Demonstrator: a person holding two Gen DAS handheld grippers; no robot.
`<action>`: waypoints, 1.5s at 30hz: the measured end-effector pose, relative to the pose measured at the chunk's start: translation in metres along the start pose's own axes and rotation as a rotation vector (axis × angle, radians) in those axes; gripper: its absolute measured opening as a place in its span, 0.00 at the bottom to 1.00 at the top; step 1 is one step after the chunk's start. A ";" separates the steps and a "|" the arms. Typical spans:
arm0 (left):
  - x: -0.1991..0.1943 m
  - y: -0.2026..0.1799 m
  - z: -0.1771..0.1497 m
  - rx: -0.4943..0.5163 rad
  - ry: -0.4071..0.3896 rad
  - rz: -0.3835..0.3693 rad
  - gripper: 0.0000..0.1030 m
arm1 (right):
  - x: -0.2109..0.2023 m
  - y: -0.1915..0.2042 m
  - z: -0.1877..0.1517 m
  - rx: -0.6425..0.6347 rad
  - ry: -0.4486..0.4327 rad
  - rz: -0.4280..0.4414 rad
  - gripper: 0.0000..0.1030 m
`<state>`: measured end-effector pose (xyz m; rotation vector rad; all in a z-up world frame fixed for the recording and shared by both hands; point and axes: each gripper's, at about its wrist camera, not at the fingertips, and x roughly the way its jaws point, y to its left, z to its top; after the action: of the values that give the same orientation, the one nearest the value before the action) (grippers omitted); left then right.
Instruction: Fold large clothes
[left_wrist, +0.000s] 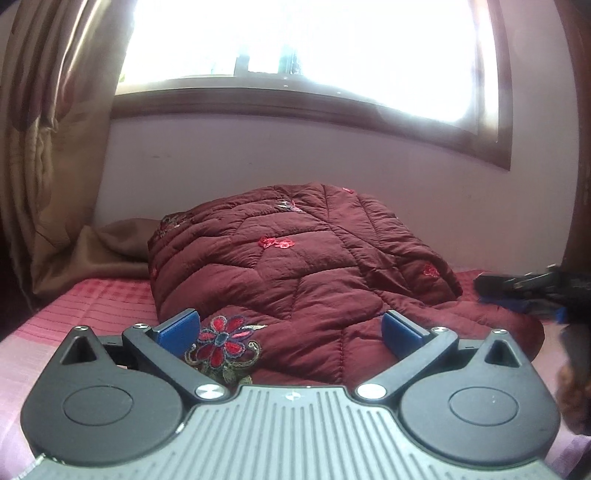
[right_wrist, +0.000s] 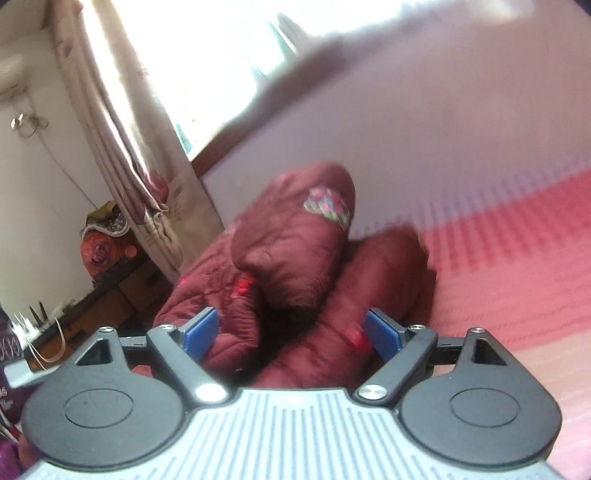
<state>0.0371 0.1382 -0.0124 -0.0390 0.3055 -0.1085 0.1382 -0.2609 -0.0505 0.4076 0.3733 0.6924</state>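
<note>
Both grippers stand with their blue-padded jaws spread wide and nothing between them. Seen from its own camera, the left gripper (left_wrist: 290, 330) hovers low at the near edge of the maroon quilted garment with embroidered red flowers (left_wrist: 295, 266), which lies heaped on the pink checked bedsheet (left_wrist: 92, 299) below the bright wood-framed window (left_wrist: 303, 55). That view alone shows the right gripper (left_wrist: 532, 288) from outside, a dark shape with blue parts at the far right, just beside the garment's right edge.

The right gripper (right_wrist: 291, 332) in its own blurred, tilted view faces the same garment (right_wrist: 295, 251) end-on, where thick rolled folds stack on one another, on the bedsheet (right_wrist: 517, 266). Only this view shows the room's left side: a pale floral curtain (right_wrist: 140, 147), an orange patterned bundle (right_wrist: 103, 251) beyond it, and a dark shelf with cardboard boxes (right_wrist: 136, 291) beneath.

In the left view a brown patterned curtain (left_wrist: 48, 147) hangs at the left, its hem lying on the bed against the garment's far side.
</note>
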 end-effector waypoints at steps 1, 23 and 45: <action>-0.001 -0.002 -0.001 0.004 0.002 0.009 1.00 | -0.005 0.010 0.000 -0.040 -0.016 -0.015 0.86; -0.055 -0.035 0.016 0.019 -0.028 0.312 1.00 | -0.066 0.104 -0.029 -0.259 -0.118 -0.072 0.98; -0.112 -0.080 0.039 0.083 -0.183 0.310 1.00 | -0.125 0.125 -0.027 -0.266 -0.233 -0.082 1.00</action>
<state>-0.0659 0.0718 0.0625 0.0809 0.1212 0.1888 -0.0295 -0.2521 0.0107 0.2149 0.0749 0.5973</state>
